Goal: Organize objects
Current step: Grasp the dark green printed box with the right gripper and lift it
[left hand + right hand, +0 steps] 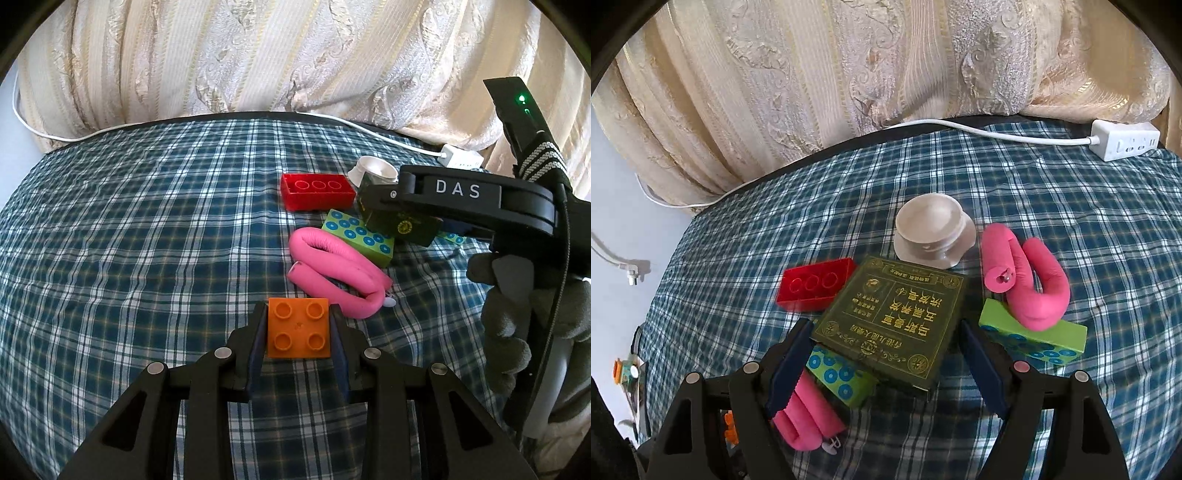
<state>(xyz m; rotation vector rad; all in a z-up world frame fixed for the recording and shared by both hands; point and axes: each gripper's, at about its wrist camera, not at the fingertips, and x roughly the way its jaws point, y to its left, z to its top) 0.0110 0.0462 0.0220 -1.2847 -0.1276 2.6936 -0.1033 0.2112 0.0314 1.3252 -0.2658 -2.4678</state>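
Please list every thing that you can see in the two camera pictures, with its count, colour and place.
small brick: one, orange, between the left claw's fingers
long brick: one, red, upside down, left of the box
box: one, dark green with gold print, between the right claw's fingers
blocks: two, light green with blue dots, one on each side of the box
foam rollers: two, pink, bent, each against a green block
cup: one, white, behind the box
power strip: one, white, far edge
cloth: one, blue-white check, under everything
curtain: cream, behind
left claw: black, shut
right claw: black, astride the box
glove: grey, on the right hand
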